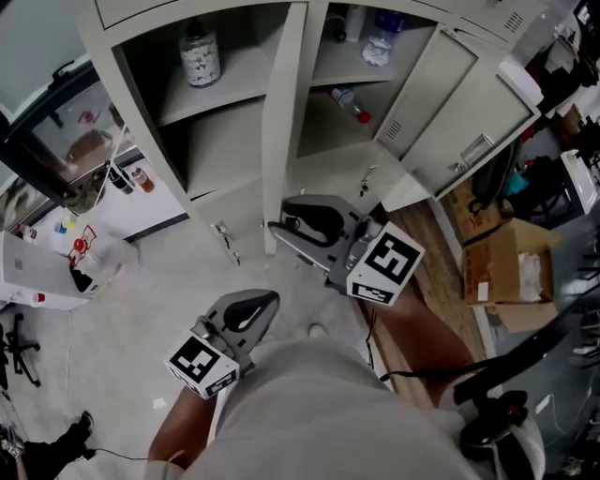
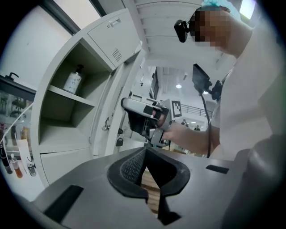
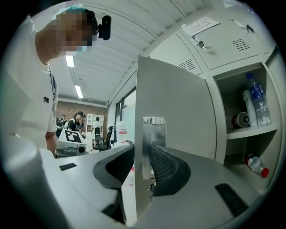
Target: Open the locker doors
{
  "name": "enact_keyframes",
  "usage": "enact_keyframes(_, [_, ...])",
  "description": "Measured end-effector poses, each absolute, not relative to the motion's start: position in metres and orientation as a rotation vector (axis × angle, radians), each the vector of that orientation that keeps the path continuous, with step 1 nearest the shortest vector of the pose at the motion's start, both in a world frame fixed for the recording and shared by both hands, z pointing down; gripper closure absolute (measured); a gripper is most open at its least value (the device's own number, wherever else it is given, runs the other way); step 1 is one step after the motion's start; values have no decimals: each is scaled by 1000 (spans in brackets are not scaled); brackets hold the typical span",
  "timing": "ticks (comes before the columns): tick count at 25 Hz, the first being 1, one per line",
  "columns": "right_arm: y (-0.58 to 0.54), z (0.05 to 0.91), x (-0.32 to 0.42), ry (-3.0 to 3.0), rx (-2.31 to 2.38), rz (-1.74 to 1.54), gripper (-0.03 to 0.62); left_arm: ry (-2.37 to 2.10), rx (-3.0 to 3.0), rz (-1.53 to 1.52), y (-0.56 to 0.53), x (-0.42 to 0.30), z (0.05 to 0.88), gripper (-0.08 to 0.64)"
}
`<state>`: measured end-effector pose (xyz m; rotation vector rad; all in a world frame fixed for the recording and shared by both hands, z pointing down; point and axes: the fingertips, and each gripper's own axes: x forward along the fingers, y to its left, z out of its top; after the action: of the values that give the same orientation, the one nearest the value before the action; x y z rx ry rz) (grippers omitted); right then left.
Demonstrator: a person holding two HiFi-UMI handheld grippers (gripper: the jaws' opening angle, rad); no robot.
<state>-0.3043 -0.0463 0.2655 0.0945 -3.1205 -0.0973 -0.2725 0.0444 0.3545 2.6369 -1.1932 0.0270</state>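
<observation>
A bank of grey lockers (image 1: 122, 9) stands ahead. The middle door (image 1: 284, 112) is swung out edge-on towards me. My right gripper (image 1: 277, 227) is shut on this door's free edge. In the right gripper view the door (image 3: 174, 107) and its metal latch plate (image 3: 154, 134) sit between the pads of the right gripper (image 3: 144, 154). My left gripper (image 1: 272, 298) hangs lower and nearer to me, shut and holding nothing. In the left gripper view the left gripper (image 2: 145, 151) points at the right gripper (image 2: 143, 116). The left compartment (image 2: 67, 112) and the right door (image 1: 469, 103) stand open.
A pump bottle (image 1: 200, 54) stands on the left shelf. Water bottles (image 1: 380, 42) stand in the right compartment, with a red-capped bottle (image 1: 349, 103) lying below. A cardboard box (image 1: 511, 267) is on the floor at right and a white cart (image 1: 56, 272) at left.
</observation>
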Motion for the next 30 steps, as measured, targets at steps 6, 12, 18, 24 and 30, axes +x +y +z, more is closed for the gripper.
enact_keyframes(6, [-59, 264, -259, -3137, -47, -88, 488, -1265, 2603, 77, 24, -227, 351, 549])
enact_keyframes(12, [-72, 266, -224, -3156, -132, -67, 488, -1333, 2557, 68, 7, -190, 350, 549])
enact_keyframes(18, [-91, 265, -195, -3174, -149, -27, 488, -1389, 2507, 74, 1, -158, 348, 549])
enact_keyframes(24, [-105, 266, -172, -3201, -141, 10, 489, -1462, 2434, 84, 9, -136, 353, 549])
enact_keyframes(30, [-112, 266, -165, -3195, -94, 3, 502, -1532, 2387, 73, 28, -135, 350, 549])
